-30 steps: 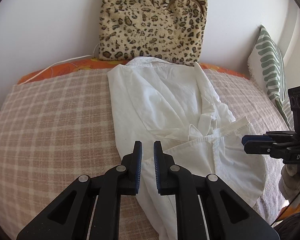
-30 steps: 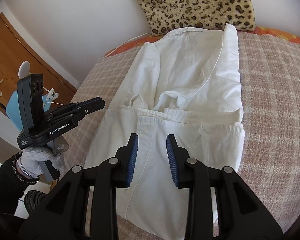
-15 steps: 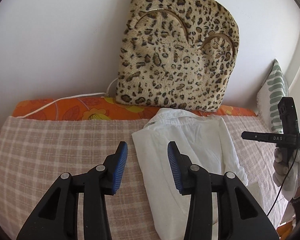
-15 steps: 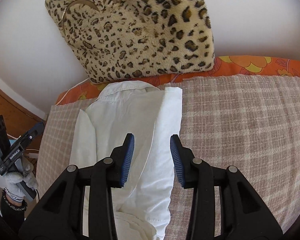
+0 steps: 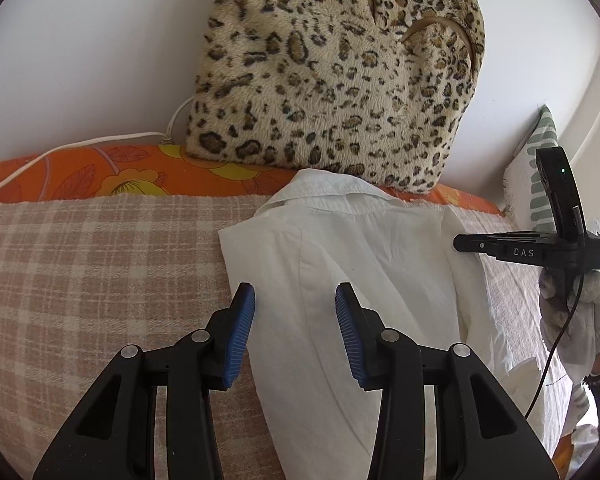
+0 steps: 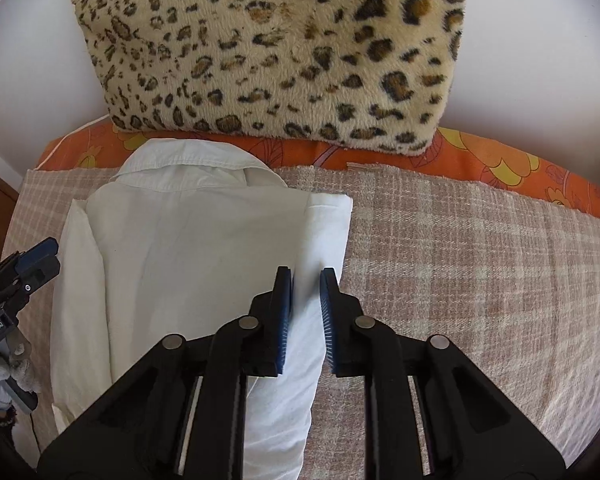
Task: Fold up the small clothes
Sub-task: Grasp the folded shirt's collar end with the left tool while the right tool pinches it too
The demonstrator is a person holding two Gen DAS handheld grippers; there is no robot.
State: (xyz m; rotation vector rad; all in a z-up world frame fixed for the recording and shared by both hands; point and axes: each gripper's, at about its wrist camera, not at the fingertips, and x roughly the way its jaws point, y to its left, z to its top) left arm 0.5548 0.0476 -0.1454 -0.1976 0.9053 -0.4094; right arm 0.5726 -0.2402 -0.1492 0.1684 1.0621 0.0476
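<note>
A white collared shirt (image 5: 360, 248) lies on the bed with its sides folded in and its collar toward the wall. My left gripper (image 5: 294, 292) hovers open over the shirt's left shoulder edge, with nothing pressed between its blue pads. In the right wrist view the shirt (image 6: 188, 248) fills the left half. My right gripper (image 6: 305, 276) sits at its right folded edge, jaws closing to a narrow gap with white cloth showing between the pads. The left gripper (image 6: 40, 252) also shows at the far left, and the right gripper (image 5: 460, 242) at the left wrist view's right side.
A leopard-print cushion (image 5: 332, 68) leans on the white wall just behind the collar. The shirt rests on a pink checked blanket (image 5: 80, 272) over an orange floral sheet (image 5: 100, 172). A white cable (image 5: 80, 146) runs along the wall. A green striped pillow (image 5: 540, 184) stands at the right.
Both grippers have moved from the shirt's lower half up toward the collar. The left jaws went from nearly shut to open. The right jaws have narrowed over the shirt's right edge.
</note>
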